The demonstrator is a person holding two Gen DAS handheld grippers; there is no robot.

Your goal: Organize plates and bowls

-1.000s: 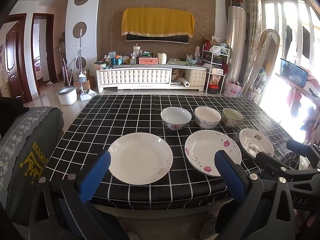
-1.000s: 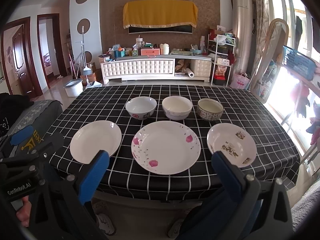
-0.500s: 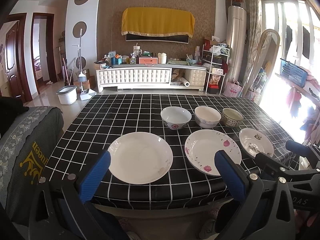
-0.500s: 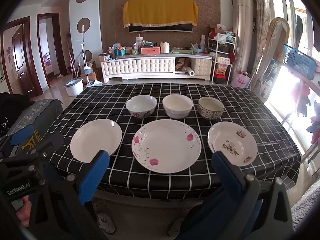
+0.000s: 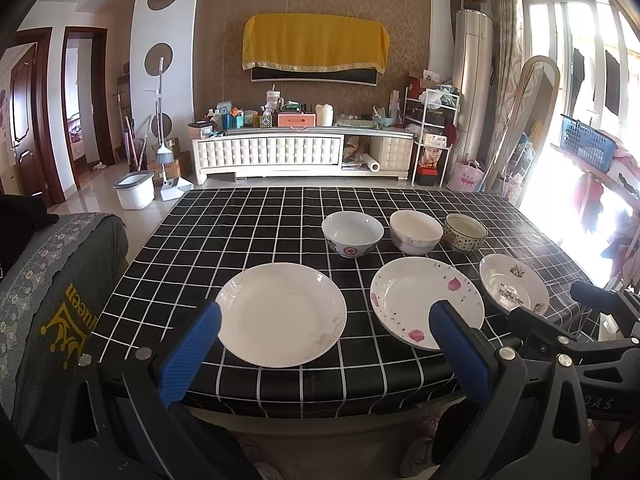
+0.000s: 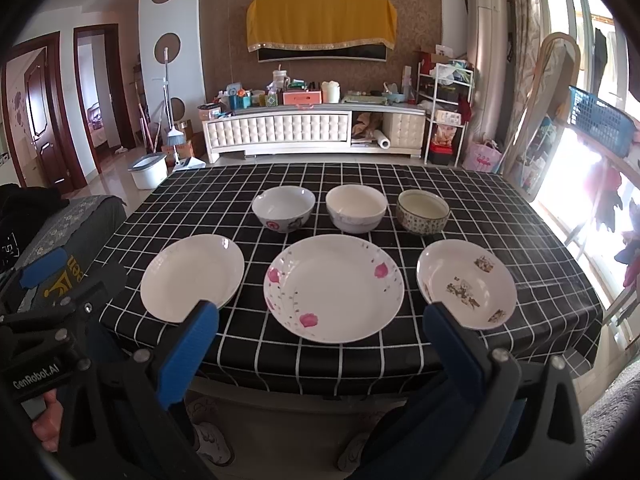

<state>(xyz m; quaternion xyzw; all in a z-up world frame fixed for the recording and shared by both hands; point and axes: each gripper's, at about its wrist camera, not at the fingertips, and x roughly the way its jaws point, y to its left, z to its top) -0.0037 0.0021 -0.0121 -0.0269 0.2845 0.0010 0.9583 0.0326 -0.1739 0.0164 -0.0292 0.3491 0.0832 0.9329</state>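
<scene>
Left gripper [image 5: 324, 334], seen from its own wrist camera, is released, its blue fingers [image 5: 191, 354] spread wide and grasping nothing, held off the near edge of the table [image 5: 240, 224] with its black grid cloth. Between the fingers lies the plain white plate [image 5: 281, 314]; to its right sit the pink-flowered plate [image 5: 416, 296] and the small patterned plate [image 5: 513, 284], well apart from one another. Behind them stand three bowls in a row: the red-marked bowl [image 5: 353, 234], the cream bowl [image 5: 416, 232] and the speckled bowl [image 5: 465, 232], upright and near each other.

Right gripper [image 6: 320, 332], in its own wrist view, is likewise released and empty, fingers [image 6: 452, 344] wide apart short of the table edge. The pink-flowered plate [image 6: 334, 288] lies centred between them, the plain white plate [image 6: 192, 276] left, the small patterned plate [image 6: 466, 283] right. A hand [image 6: 46, 424] grips the left gripper's handle at lower left.
</scene>
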